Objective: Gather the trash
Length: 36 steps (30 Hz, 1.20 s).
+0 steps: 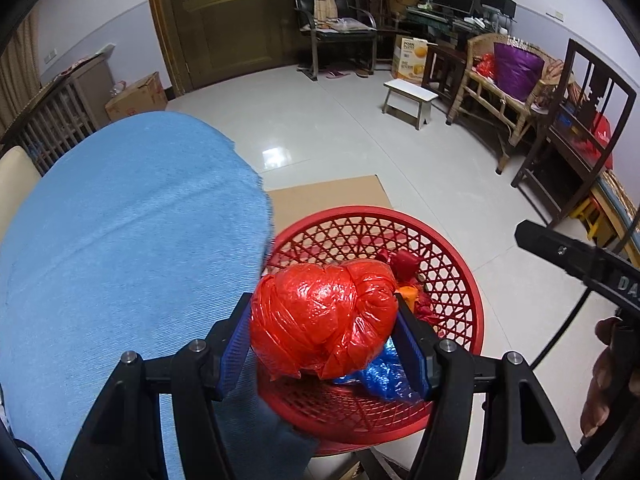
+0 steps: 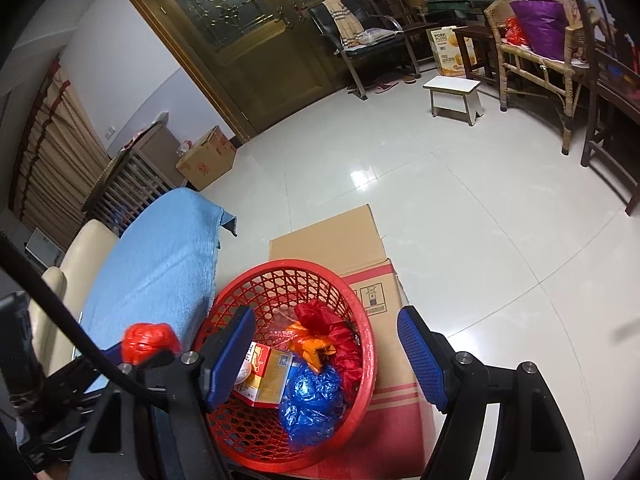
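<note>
Trash ball of red plastic [image 1: 324,320] sits squeezed between the left gripper [image 1: 324,336] fingers just above the red basket [image 1: 472,300], so hold it over the middle before letting go, while the right gripper [image 2: 326,356] hangs open and empty.

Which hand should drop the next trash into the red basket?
Left. The left gripper already holds the red bag bundle above the red basket. The right gripper is open and empty.
</note>
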Available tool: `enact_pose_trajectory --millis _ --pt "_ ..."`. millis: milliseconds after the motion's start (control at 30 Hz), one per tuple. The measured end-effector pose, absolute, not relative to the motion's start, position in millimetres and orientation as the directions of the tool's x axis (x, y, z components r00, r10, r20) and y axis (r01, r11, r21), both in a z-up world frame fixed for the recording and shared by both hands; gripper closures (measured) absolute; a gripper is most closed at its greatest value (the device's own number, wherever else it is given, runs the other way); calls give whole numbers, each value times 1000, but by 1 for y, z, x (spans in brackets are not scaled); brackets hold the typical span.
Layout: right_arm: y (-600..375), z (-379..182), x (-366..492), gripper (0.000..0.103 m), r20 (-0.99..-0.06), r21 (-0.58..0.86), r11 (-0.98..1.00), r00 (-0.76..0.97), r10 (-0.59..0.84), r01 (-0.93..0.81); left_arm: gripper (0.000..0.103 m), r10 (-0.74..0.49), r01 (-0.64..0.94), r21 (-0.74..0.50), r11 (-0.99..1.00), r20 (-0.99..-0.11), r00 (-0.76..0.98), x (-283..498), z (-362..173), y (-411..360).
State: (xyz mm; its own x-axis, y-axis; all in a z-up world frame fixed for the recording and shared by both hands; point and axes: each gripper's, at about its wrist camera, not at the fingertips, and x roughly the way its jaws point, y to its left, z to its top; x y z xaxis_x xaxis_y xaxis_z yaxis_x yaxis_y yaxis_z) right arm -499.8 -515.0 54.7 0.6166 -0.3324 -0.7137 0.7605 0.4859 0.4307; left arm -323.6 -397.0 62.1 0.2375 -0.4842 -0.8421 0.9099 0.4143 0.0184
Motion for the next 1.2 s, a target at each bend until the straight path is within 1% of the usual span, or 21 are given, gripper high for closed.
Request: enact_pose_trajectory --millis 133,267,400,533,600,733,1000,1100,1200 --pt "-516 62 -506 26 -704 427 482 616 -354 765 36 -480 917 16 399 -849 223 -327 58 -405" --pt "-516 69 -508 26 -698 416 488 613 -370 767 30 -458 924 -15 383 -871 176 -327 49 -413" --pt "-509 80 -504 26 -693 394 512 613 -379 763 30 -423 920 -4 391 -889 176 -325 42 -413" --pt "-501 92 -500 26 -680 379 533 618 -394 756 29 -450 910 -23 414 -874 183 -320 53 -402" --pt "-498 97 -499 26 -676 375 542 621 -395 752 25 -465 905 -34 424 -866 185 -317 60 -397" --pt "-482 110 -495 26 -663 355 573 631 -402 738 24 -501 892 -63 447 -844 191 -311 74 -382" --pt "-436 117 -473 26 -672 306 657 645 -363 689 24 -551 848 -67 526 -786 280 -296 101 -333" --pt "-413 111 -460 26 -691 269 694 636 -344 668 24 -543 825 -48 563 -774 326 -288 105 -310" --pt "-400 99 -454 26 -706 234 705 616 -351 669 24 -510 781 1 625 -756 409 -280 107 -282"
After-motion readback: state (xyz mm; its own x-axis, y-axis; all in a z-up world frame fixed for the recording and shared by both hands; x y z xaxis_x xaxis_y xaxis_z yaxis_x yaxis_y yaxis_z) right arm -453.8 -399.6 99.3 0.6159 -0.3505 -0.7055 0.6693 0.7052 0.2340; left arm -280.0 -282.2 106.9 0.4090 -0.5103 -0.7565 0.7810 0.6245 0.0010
